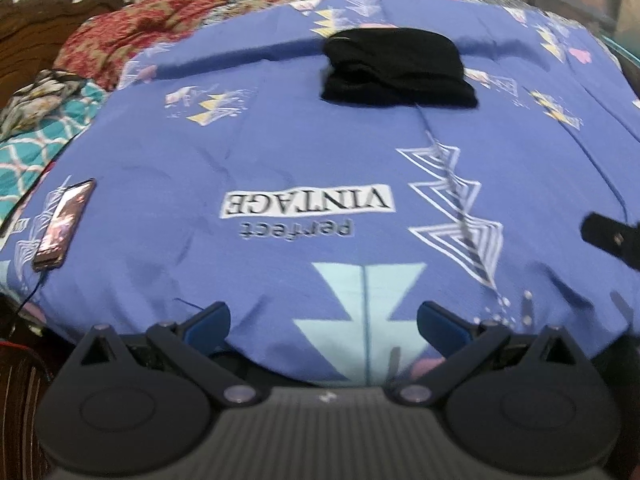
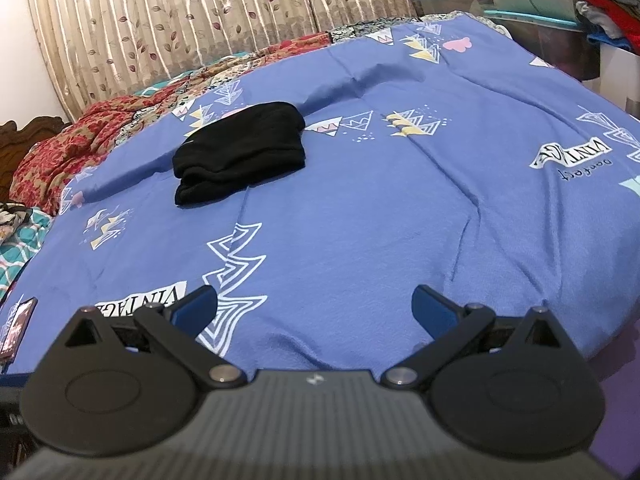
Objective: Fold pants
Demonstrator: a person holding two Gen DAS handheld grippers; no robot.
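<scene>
Black pants (image 1: 398, 69) lie folded into a compact bundle on the far part of a blue printed bedsheet (image 1: 280, 152). The right wrist view shows the same pants (image 2: 240, 156) at centre left on the bedsheet (image 2: 380, 208). My left gripper (image 1: 324, 322) is open near the bed's front edge, far from the pants, with nothing between its blue pads. My right gripper (image 2: 314, 306) is also open and empty, well short of the bundle. A dark part of the right gripper (image 1: 612, 240) pokes in at the right edge of the left wrist view.
A phone (image 1: 64, 224) with a cable lies on the sheet's left edge, also seen as a phone (image 2: 18, 326). A red patterned quilt (image 1: 132, 28) and teal fabric (image 1: 40, 136) are bunched at the left. Curtains (image 2: 200, 20) hang behind; stacked clothes (image 2: 608, 4) sit far right.
</scene>
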